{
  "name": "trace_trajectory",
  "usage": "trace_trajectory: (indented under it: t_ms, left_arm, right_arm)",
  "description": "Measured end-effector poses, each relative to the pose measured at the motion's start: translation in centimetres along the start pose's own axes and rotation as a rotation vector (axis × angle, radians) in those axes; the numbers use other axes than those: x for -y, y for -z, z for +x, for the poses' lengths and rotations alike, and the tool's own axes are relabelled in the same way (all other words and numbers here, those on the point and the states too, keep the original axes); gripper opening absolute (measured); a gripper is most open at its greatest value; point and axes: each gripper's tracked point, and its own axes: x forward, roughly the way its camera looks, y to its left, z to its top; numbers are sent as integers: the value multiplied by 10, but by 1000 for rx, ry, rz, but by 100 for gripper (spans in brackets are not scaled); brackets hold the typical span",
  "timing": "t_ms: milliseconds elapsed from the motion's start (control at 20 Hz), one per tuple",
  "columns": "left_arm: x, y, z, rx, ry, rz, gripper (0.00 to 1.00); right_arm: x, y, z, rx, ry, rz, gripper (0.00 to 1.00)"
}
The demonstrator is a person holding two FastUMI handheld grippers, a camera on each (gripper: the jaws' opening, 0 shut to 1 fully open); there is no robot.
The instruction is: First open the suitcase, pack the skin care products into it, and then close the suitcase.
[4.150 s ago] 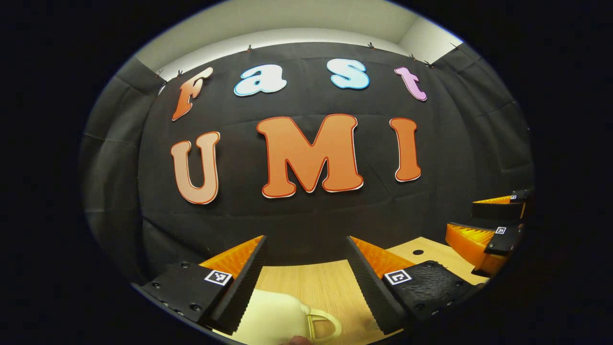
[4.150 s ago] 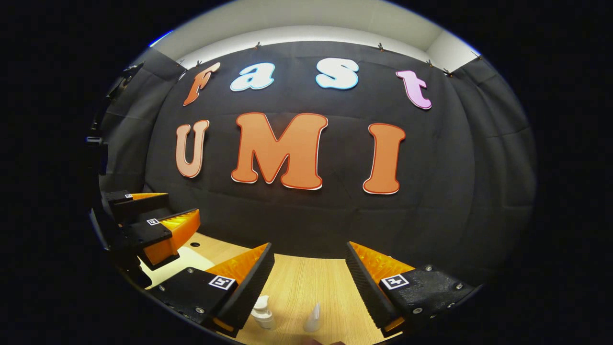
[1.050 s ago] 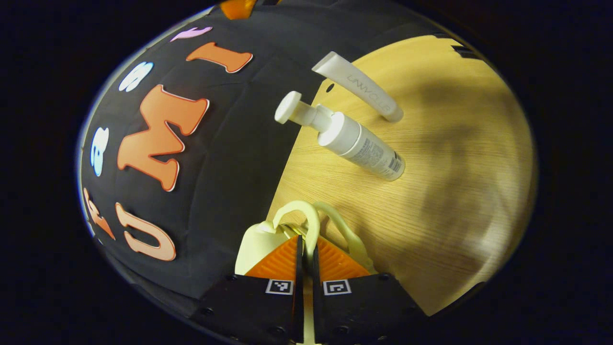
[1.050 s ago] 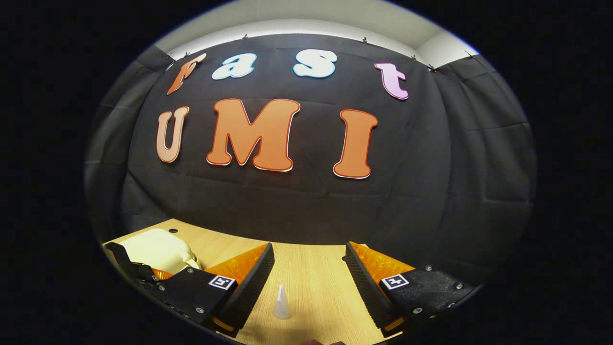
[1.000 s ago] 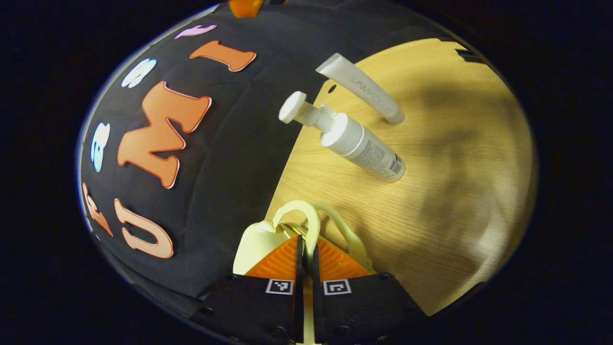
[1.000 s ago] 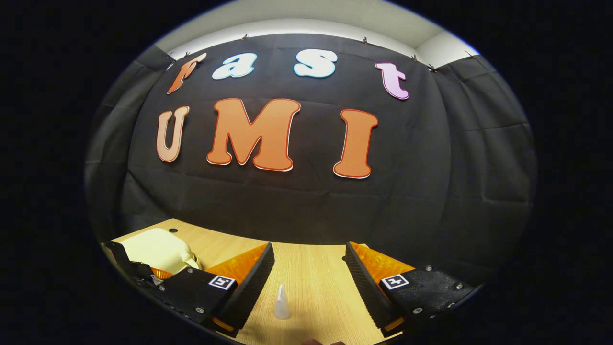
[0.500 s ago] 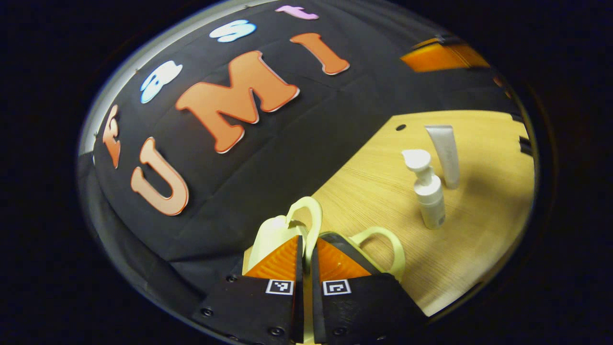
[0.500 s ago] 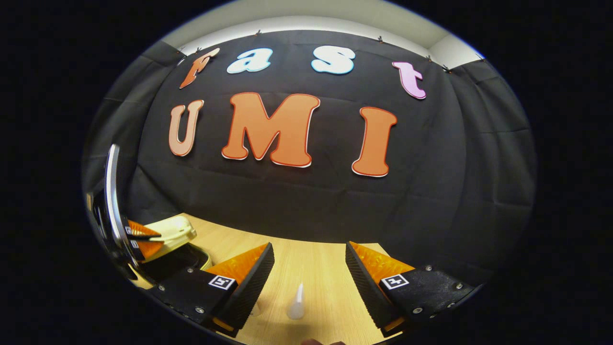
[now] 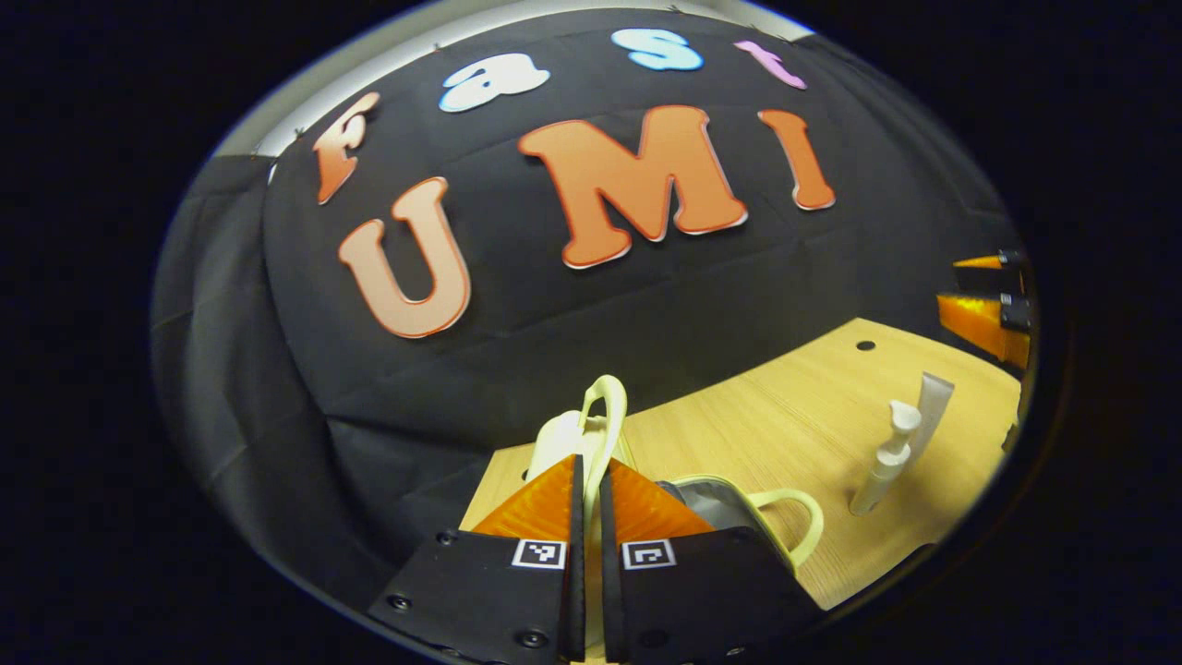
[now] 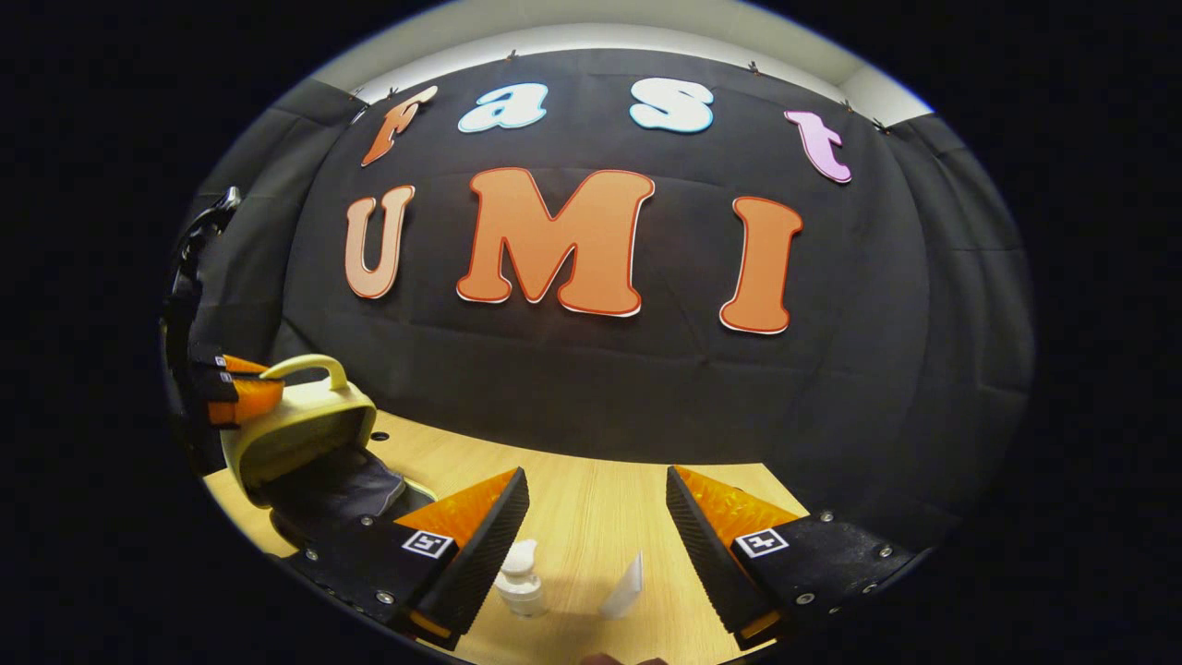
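The left tongs (image 9: 587, 462) are clamped shut on the pale yellow upper handle (image 9: 605, 406) of the small suitcase (image 9: 563, 443), holding its lid (image 10: 300, 429) raised above the wooden table (image 9: 757, 416). In the right gripper view the same tongs (image 10: 242, 392) appear at the far left, pinching the lid beside the arched handle (image 10: 305, 365), with the suitcase's dark lining (image 10: 346, 489) exposed under the tilted lid. In the left gripper view the lower half lies open just right of the tongs, showing a grey interior (image 9: 711, 503) and its own looped handle (image 9: 794, 522). Beyond the suitcase, to its right on the table, a white pump bottle (image 9: 882, 462) stands upright with a white tube (image 9: 928, 406) just behind it. The right tongs (image 10: 596, 517) hang wide open above the table and hold nothing; the pump bottle (image 10: 520, 577) and the tube (image 10: 626, 573) sit between their spread fingers, well to the right of the suitcase. The right tongs (image 9: 988, 296) also show at the far right edge of the left gripper view, past the tube.
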Motion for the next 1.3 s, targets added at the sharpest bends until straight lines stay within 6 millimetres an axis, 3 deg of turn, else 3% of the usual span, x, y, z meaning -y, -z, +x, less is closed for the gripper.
trace_trajectory:
  t_ms: [350,600,850,1000,1150,1300]
  left_arm:
    - [-129,21,4,-1,-146,-152,8]
    - [-195,72,12,-50,-204,-167,8]
    - [-247,128,26,-113,-220,-195,8]
    - [-272,173,35,-175,-224,-216,8]
    - [-288,225,48,-252,-219,-242,8]
    - [-289,269,54,-324,-208,-289,8]
  right_arm:
    - [-24,-4,13,-16,4,-9,95]
    - [-43,-6,19,-36,28,-16,95]
    - [-62,-10,23,-59,62,-16,95]
    - [-75,-11,22,-75,73,-6,95]
    - [-85,-14,20,-83,79,-20,95]
    - [-90,-12,17,-98,75,-38,95]
